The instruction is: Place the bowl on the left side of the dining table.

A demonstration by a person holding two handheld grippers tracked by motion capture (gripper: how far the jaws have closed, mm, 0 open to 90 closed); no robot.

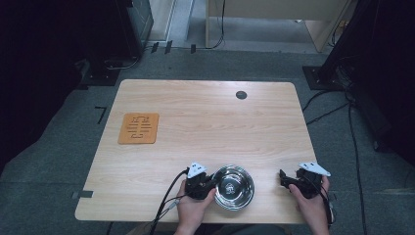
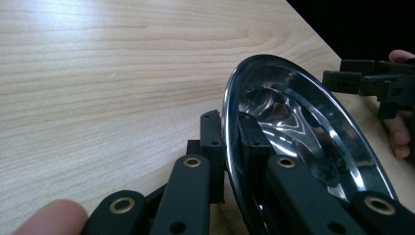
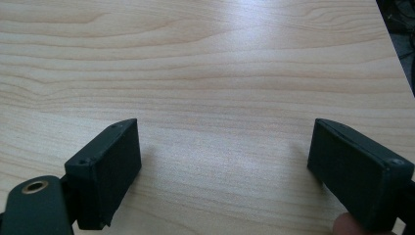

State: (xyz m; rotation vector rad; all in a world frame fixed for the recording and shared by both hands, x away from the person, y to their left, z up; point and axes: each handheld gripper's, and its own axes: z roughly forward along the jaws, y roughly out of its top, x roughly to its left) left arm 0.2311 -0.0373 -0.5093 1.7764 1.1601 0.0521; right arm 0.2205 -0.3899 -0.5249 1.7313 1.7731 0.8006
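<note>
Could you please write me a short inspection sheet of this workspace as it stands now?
Surface: light wooden table with a round dark grommet near its far edge.
Job's things: steel bowl at the near edge; orange mat lying flat at the left.
Clutter: nothing seen.
Grippers: left tool clamps the bowl's rim, one jaw inside, one outside; right tool is open over bare wood.
Cables: the left tool's cable trails off the near edge; floor cables on the right.
Surroundings: grey floor, dark equipment, wooden furniture behind.

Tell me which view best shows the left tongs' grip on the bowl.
Left gripper view: the left tongs pinch the steel bowl at its rim, one jaw outside, one inside. High view shows the bowl whole but the contact is tiny.
</note>
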